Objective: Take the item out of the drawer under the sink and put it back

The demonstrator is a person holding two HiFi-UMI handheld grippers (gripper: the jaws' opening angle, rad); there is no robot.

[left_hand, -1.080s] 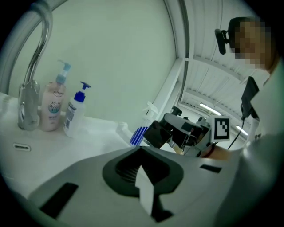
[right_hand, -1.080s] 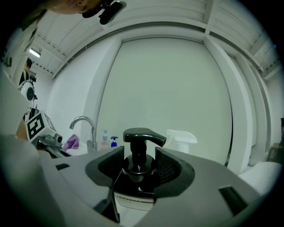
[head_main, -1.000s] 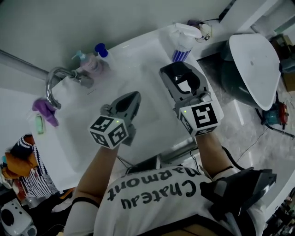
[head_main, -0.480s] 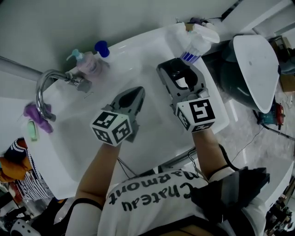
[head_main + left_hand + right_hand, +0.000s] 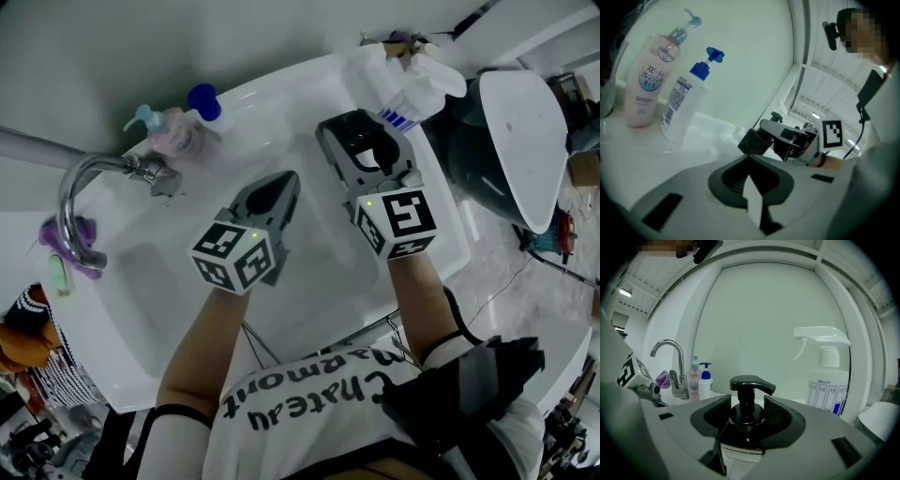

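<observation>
A person reaches both bare forearms out over a white sink point(image 5: 309, 272), one gripper in each hand. Both grippers point away from the body, close to level and tipped slightly down, side by side but not touching.

The left gripper point(image 5: 278, 187) has its fingers closed together to a point, with nothing between them. The right gripper point(image 5: 366, 155) has its fingers spread fairly wide and pressed on either side of a dark pump bottle point(image 5: 751, 383). The bottle stands upright between them above the basin, its black pump head rising over the fingertips and a pale label showing below.

Counted, there are three pump bottles and one spray bottle. Besides the held one, a pink pump bottle point(image 5: 647, 89) and a white pump bottle with a blue top point(image 5: 682, 108) stand just beside each other on the sink's rim, ahead and to the left of the left fingers. The single spray bottle point(image 5: 829, 380) stands ahead and to the right of the right fingers. One curved metal tap point(image 5: 75, 197) sits well to the left of the left fingers.
</observation>
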